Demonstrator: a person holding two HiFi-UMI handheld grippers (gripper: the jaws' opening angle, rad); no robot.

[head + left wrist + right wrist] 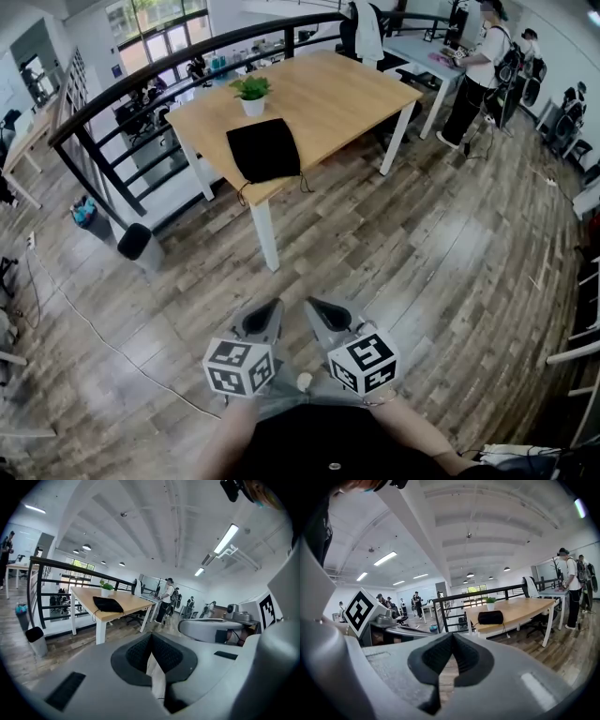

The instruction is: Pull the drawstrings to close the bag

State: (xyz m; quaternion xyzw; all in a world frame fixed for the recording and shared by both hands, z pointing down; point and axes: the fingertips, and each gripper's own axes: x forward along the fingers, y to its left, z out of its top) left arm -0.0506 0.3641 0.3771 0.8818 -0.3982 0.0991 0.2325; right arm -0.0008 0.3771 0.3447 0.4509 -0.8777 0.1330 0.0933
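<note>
Left tool (pixel 274 307), right tool (pixel 315 307): jaws closed, empty, lower centre. Black drawstring bag (pixel 264 148) flat on wooden counter (pixel 337 94), upper centre.

All three views face the distant wooden table (pixel 328 94).

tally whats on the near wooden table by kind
black fabric drawstring bag: 1
small green plant in a white pot: 1
total: 2
</note>
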